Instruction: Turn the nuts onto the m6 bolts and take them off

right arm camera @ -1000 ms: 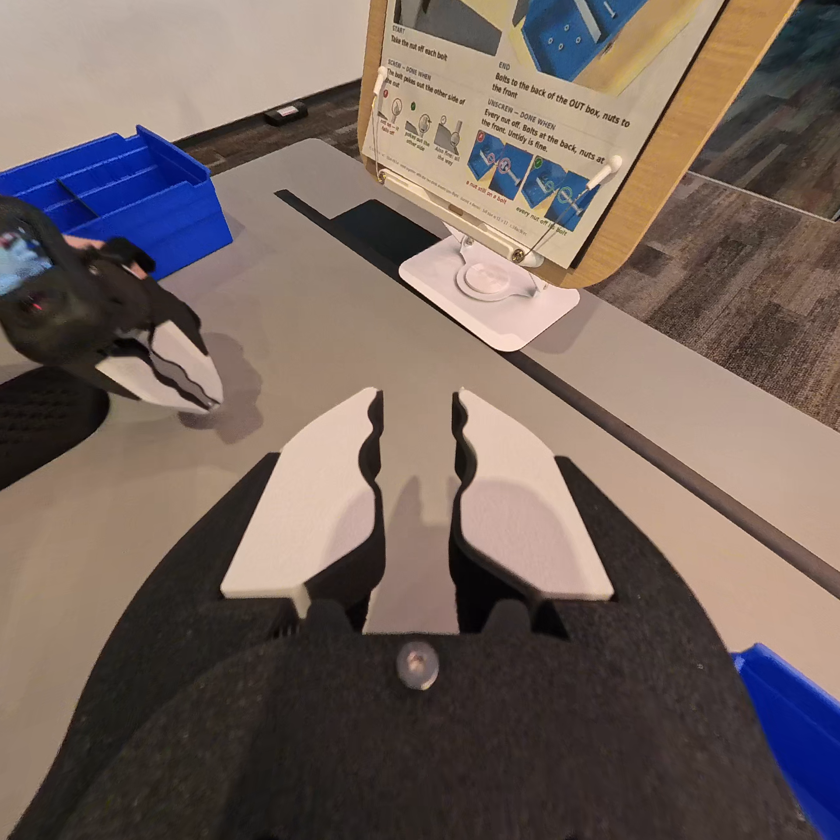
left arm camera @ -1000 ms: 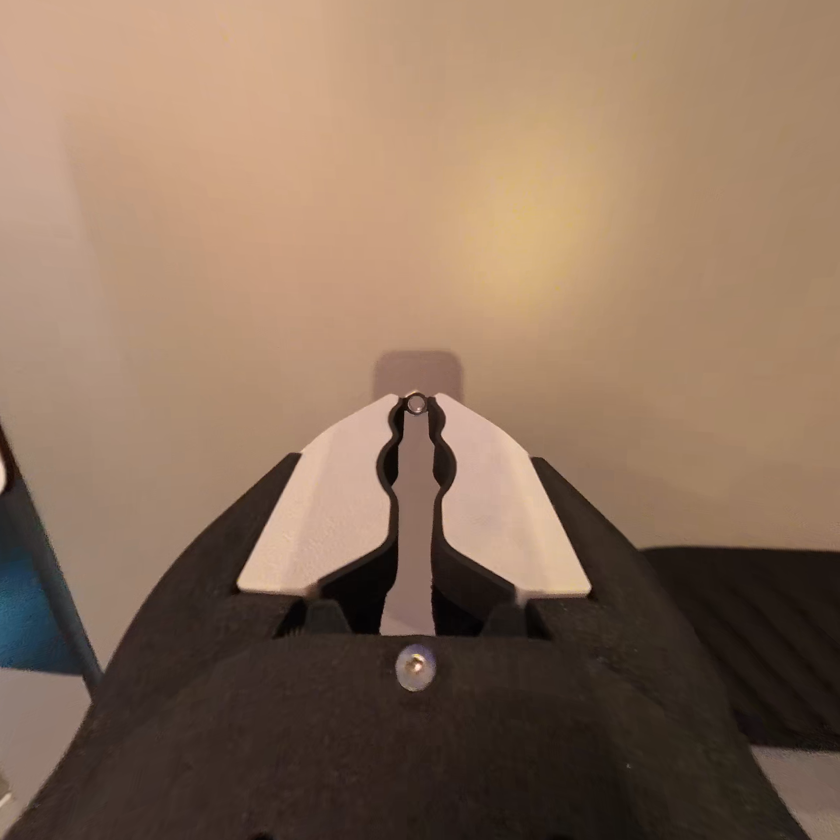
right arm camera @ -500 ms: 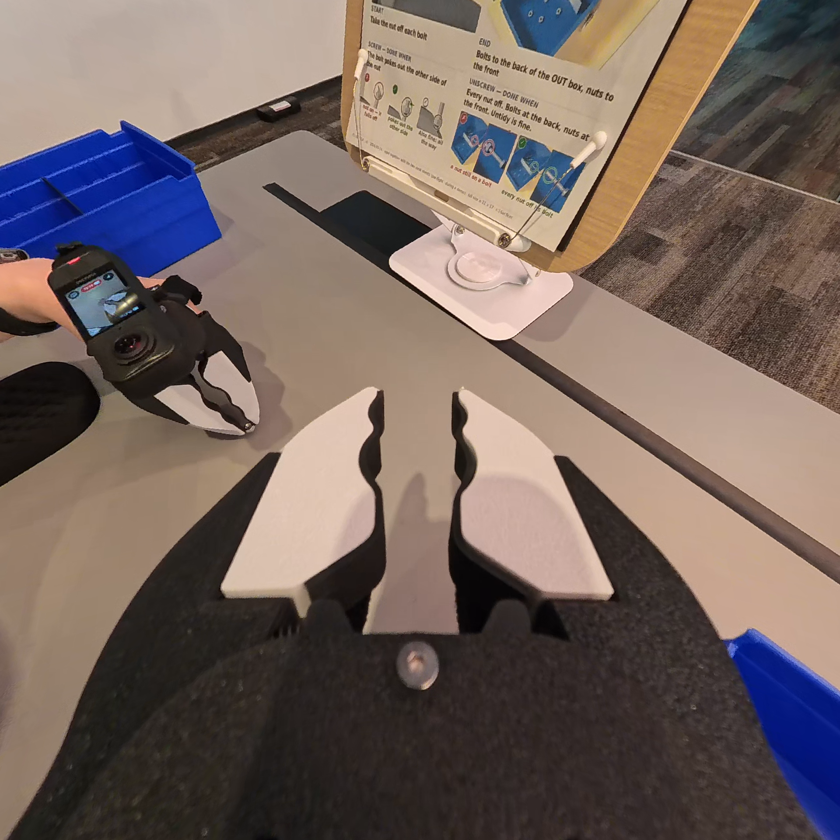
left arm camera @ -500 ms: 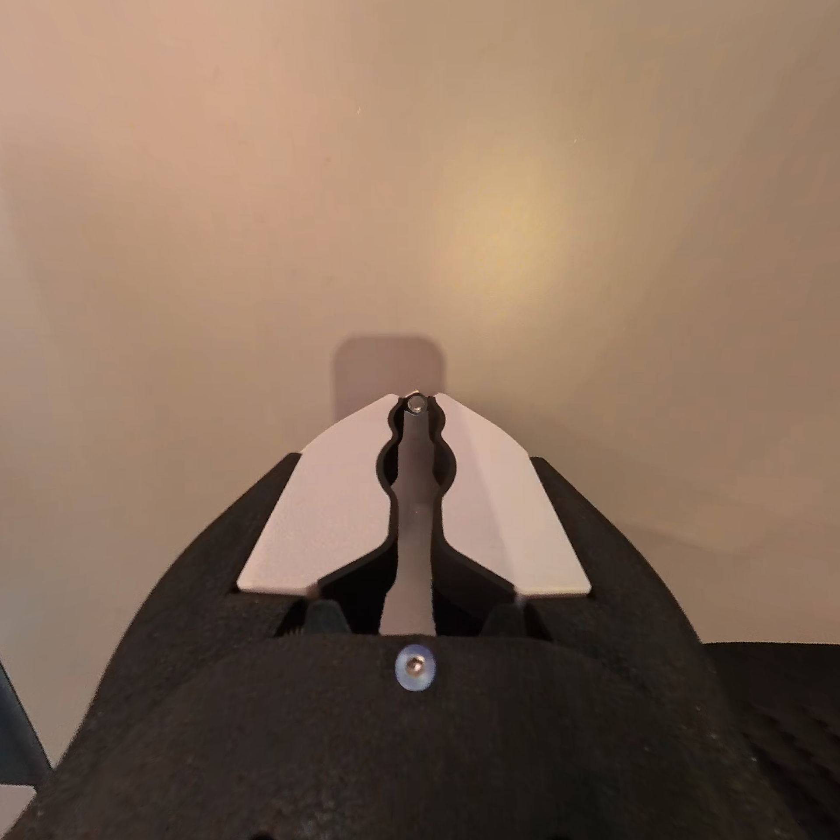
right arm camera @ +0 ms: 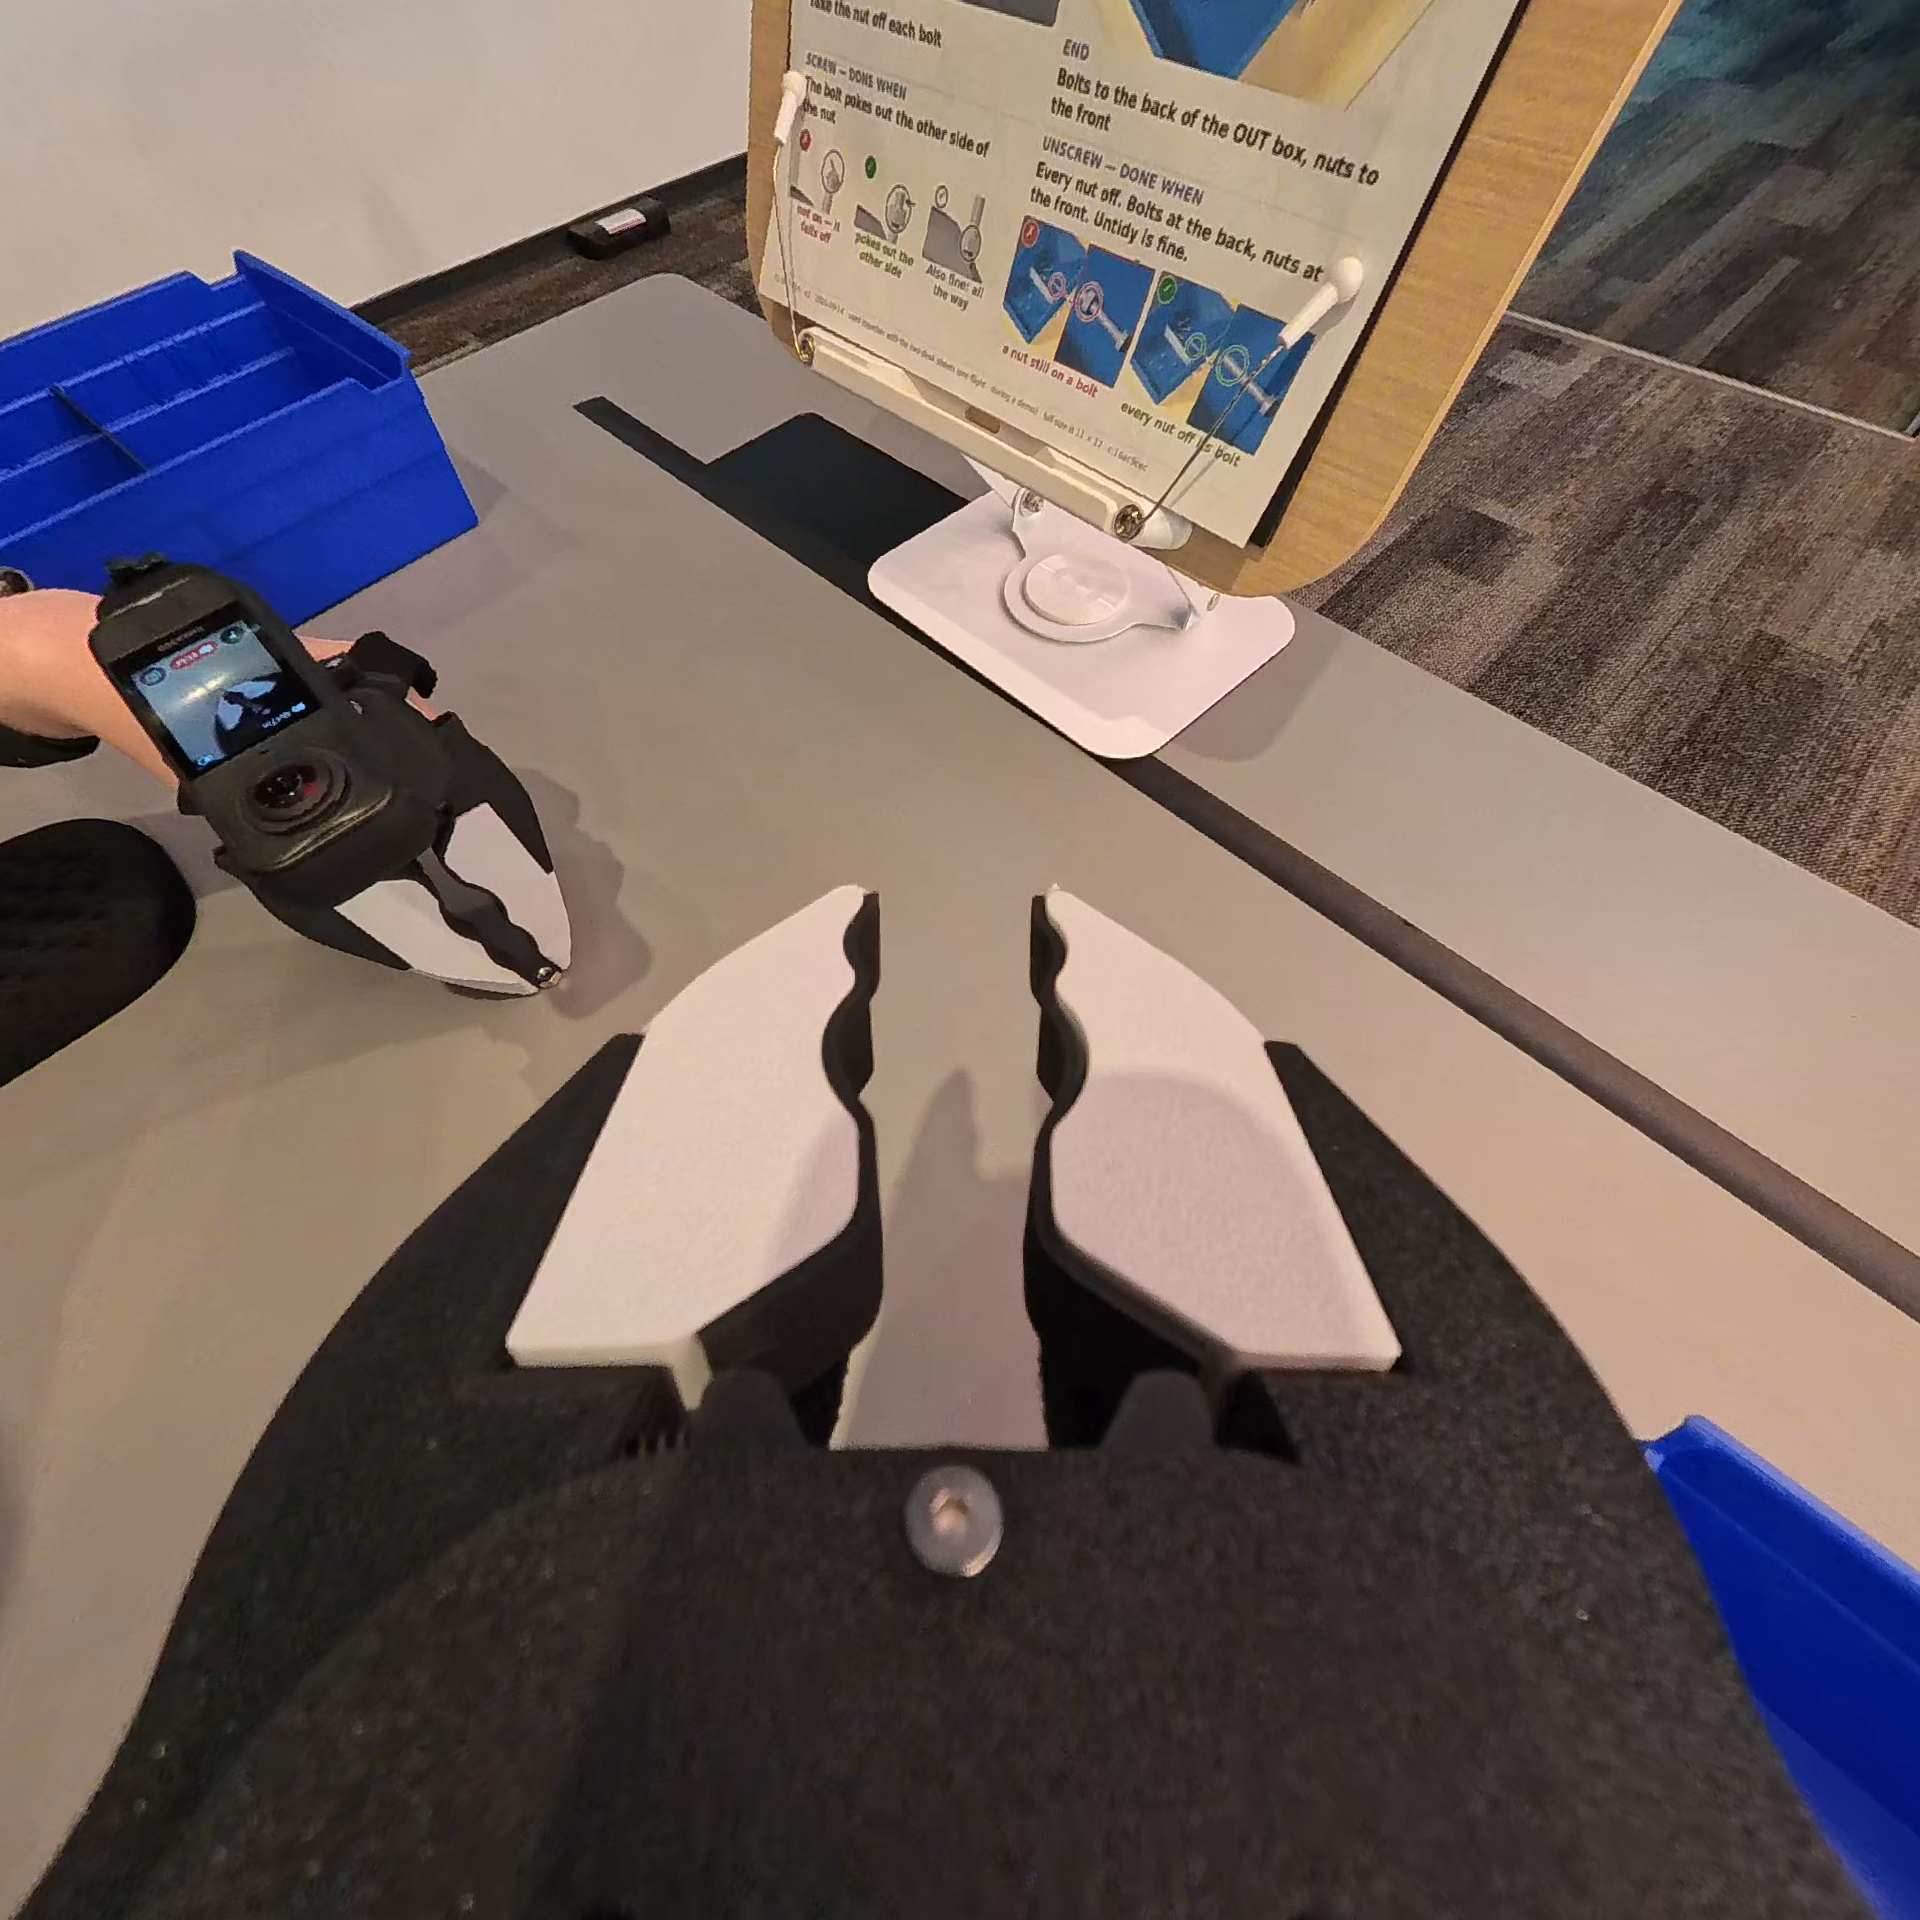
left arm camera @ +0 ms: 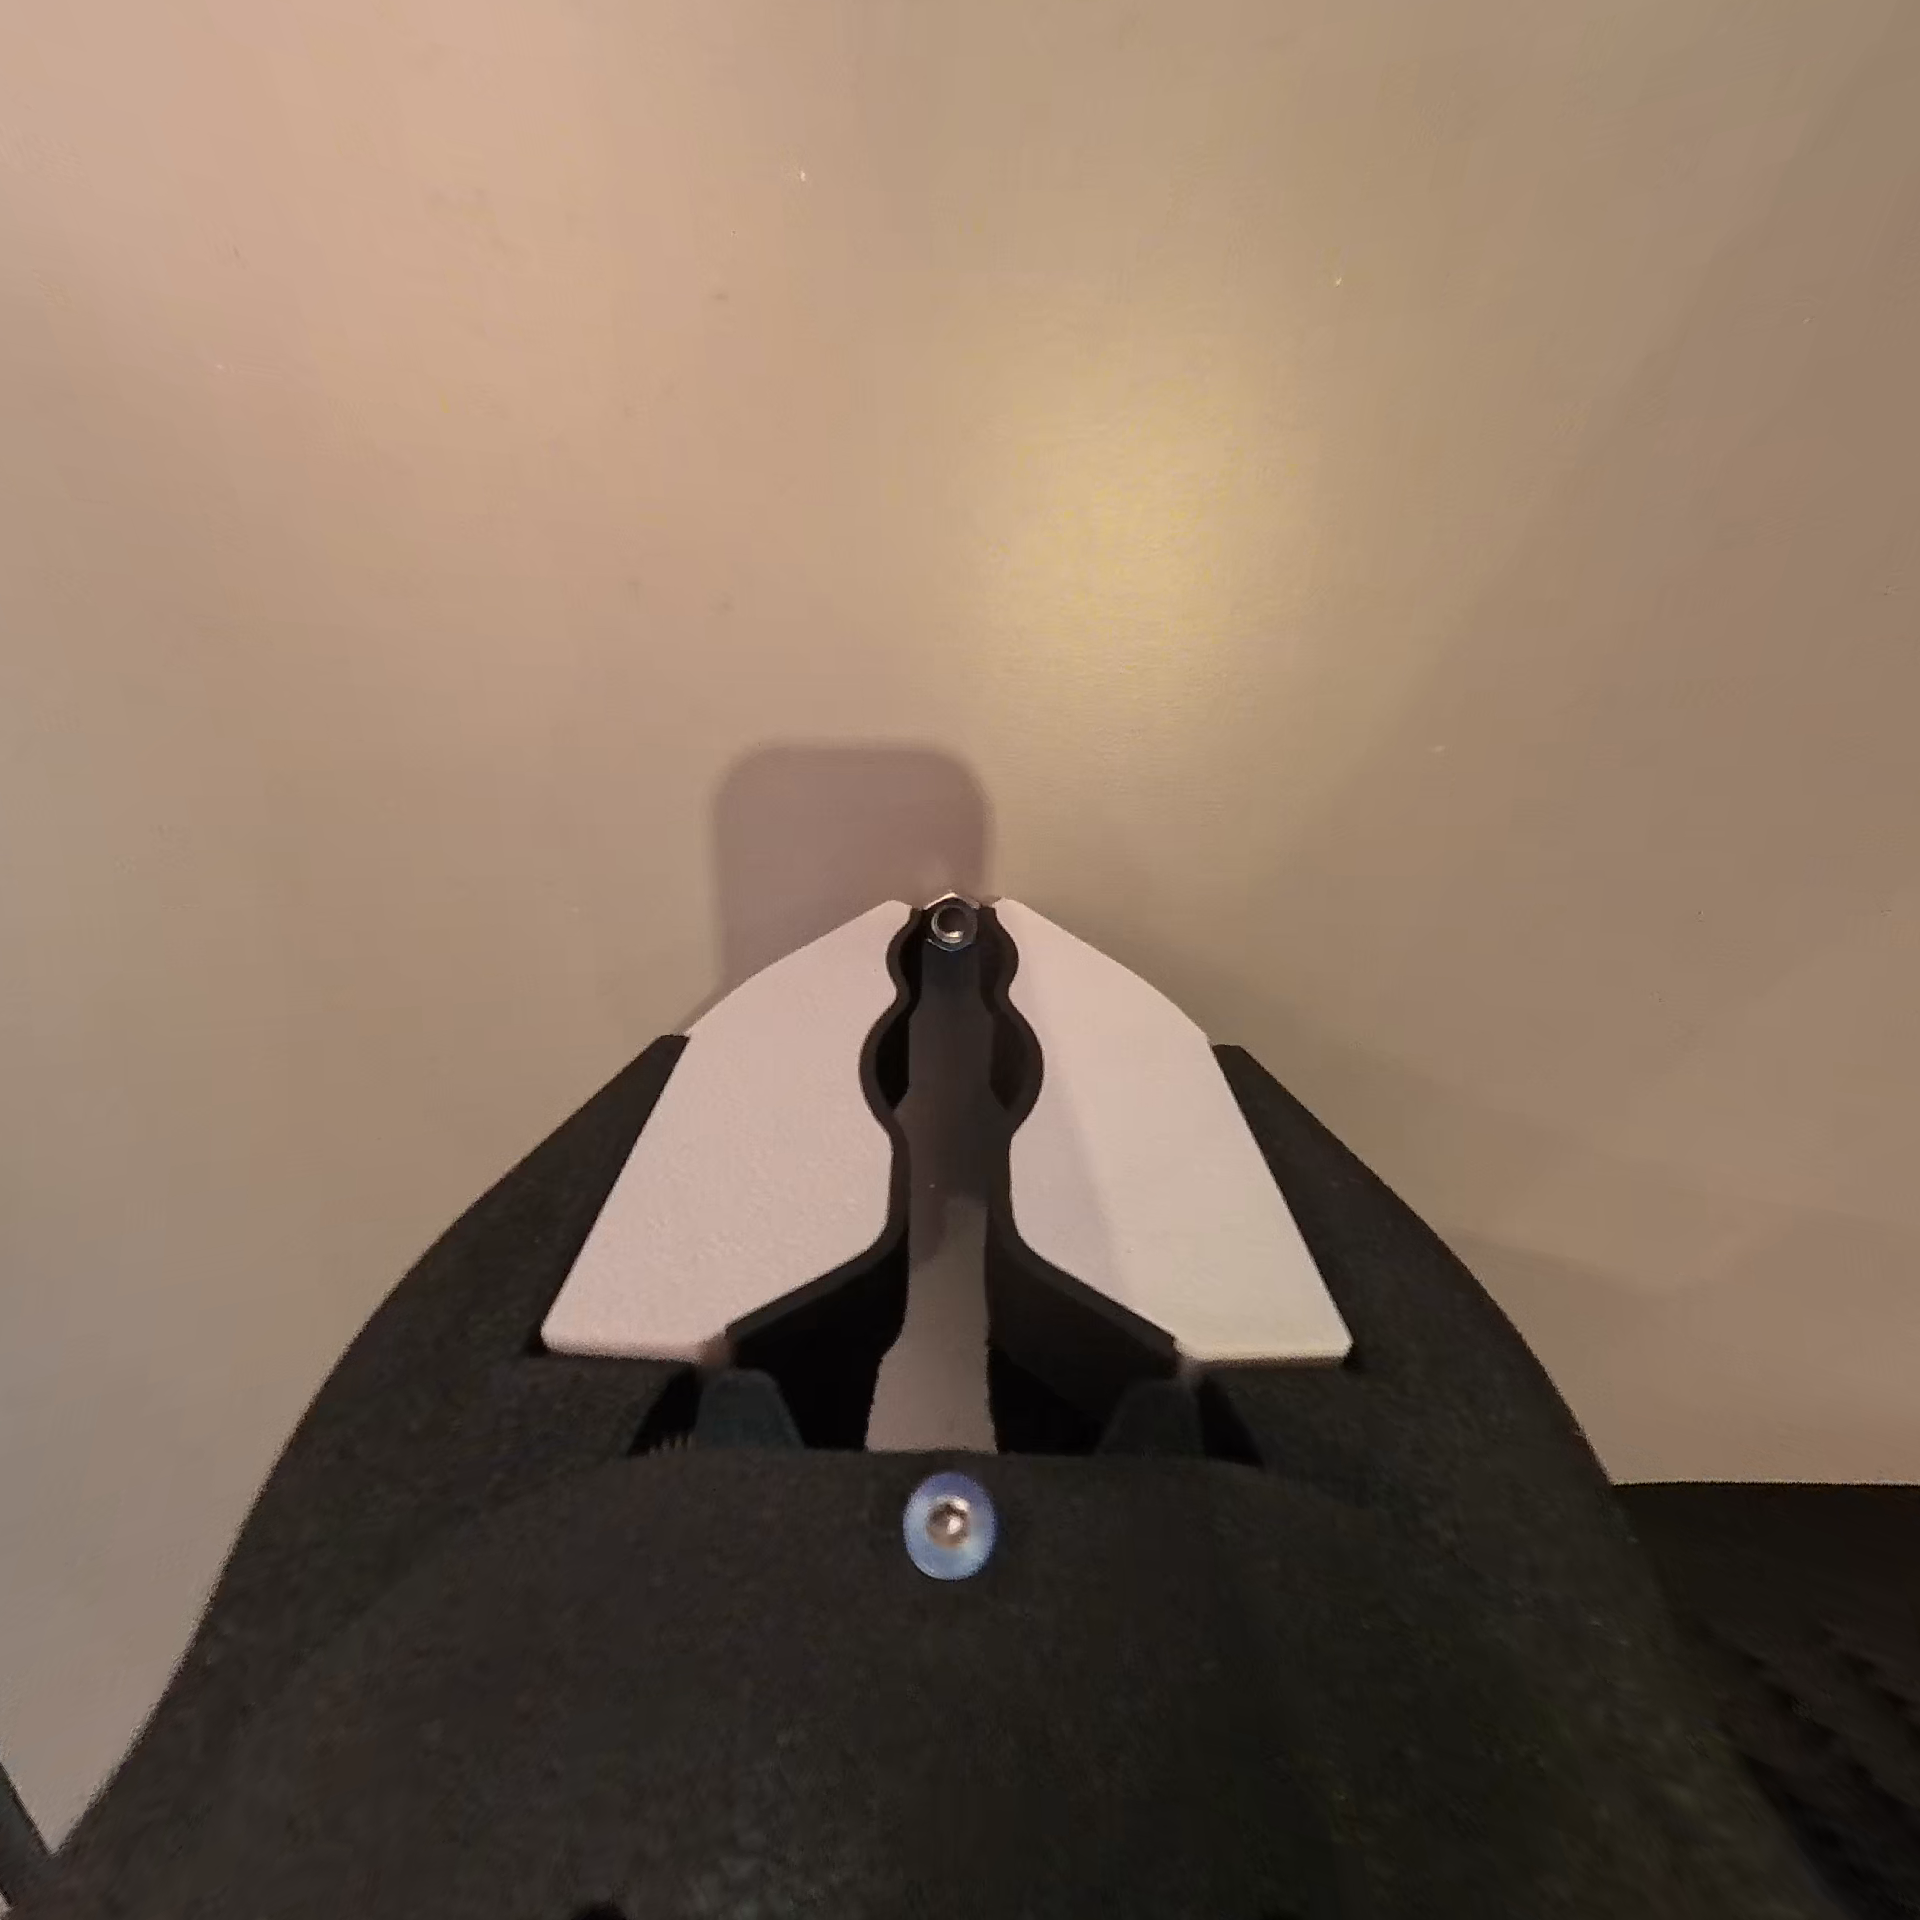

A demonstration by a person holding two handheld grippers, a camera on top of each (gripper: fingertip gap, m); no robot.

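Pinching a nut (left arm camera: 950, 924) at its very tips, the left gripper (left arm camera: 950, 914) holds it just above the grey table (left arm camera: 935, 416), bore facing back toward the camera. From the right wrist view the same nut (right arm camera: 544, 974) shows as a small metal glint at the tip of the left gripper (right arm camera: 535, 966), low over the tabletop. Compared with a second ago, the left gripper has swung round to face the right one and moved in closer; its shadow on the table has shifted and grown. Right gripper (right arm camera: 954, 909) unchanged: fingers spread, nothing between them, hovering over bare table. No bolt visible in either view. Judgement: nut is secured and being carried or presented; the right side has yet to fetch a bolt, or this nut is already off and headed for a bin. Blue bin (right arm camera: 208, 436) sits behind the left gripper, another blue bin edge (right arm camera: 1818, 1621) near right. Instruction board (right arm camera: 1143, 260) on white stand beyond
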